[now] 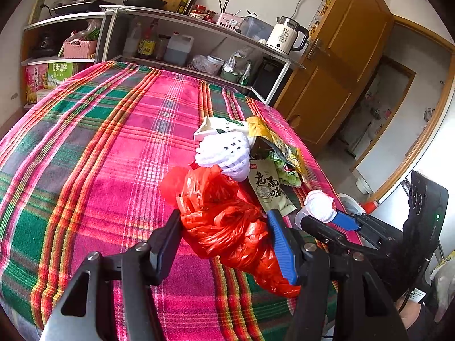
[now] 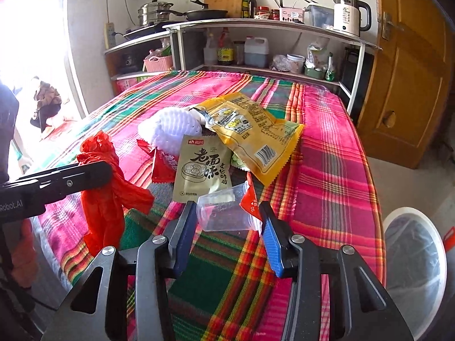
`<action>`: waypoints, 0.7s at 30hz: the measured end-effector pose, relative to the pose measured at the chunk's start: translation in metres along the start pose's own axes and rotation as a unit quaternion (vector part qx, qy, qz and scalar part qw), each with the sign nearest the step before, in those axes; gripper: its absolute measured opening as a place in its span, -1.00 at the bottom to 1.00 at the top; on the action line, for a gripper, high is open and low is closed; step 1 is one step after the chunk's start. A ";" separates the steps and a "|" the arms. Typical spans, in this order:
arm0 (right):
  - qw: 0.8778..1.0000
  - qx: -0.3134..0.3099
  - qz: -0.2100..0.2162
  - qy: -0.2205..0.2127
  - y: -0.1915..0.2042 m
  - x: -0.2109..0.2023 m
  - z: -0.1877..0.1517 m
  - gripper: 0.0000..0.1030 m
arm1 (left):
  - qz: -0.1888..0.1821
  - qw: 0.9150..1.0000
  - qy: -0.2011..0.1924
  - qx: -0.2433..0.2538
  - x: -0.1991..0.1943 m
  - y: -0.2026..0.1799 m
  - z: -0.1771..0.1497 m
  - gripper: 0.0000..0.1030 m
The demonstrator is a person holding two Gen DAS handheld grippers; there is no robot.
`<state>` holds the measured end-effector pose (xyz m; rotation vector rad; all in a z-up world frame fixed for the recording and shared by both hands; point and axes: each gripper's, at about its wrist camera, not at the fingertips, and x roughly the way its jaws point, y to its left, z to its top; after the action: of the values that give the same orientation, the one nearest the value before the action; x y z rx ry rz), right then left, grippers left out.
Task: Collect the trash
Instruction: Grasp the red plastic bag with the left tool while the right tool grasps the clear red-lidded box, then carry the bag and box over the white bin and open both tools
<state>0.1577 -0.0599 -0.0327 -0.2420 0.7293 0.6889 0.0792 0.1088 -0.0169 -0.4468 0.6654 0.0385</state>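
Note:
My left gripper (image 1: 224,227) is shut on a crumpled red plastic bag (image 1: 227,218) and holds it above the plaid tablecloth (image 1: 99,142); the bag also shows hanging from that gripper in the right wrist view (image 2: 105,196). My right gripper (image 2: 227,216) has its jaws around a clear plastic wrapper (image 2: 224,213); in the left wrist view (image 1: 321,210) it looks pinched on it. Behind lie a beige yeast packet (image 2: 203,170), a yellow snack bag (image 2: 250,130), white foam netting (image 2: 170,128) and a red wrapper (image 2: 162,164).
A white trash bin with a clear liner (image 2: 415,267) stands on the floor right of the table. Shelves with bottles, pans and a kettle (image 2: 348,14) run along the far wall. A wooden door (image 2: 409,71) is at the right.

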 end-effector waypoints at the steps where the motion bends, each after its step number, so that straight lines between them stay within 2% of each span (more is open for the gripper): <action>1: 1.000 0.003 0.000 -0.002 -0.002 -0.002 0.000 -0.12 | -0.001 1.000 -0.001 0.002 -0.001 -0.002 -0.001 0.20; 10: 0.999 0.039 -0.017 -0.022 -0.023 -0.038 -0.015 -0.12 | -0.018 0.999 -0.002 0.035 -0.003 -0.032 0.000 0.20; 21: 0.993 0.092 -0.065 -0.043 -0.068 -0.087 -0.044 -0.12 | -0.059 0.994 0.005 0.096 0.008 -0.097 0.002 0.20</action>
<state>0.1321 -0.1735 -0.0074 -0.0883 0.6830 0.5017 0.1038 0.0206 0.0169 -0.3004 0.6438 -0.1393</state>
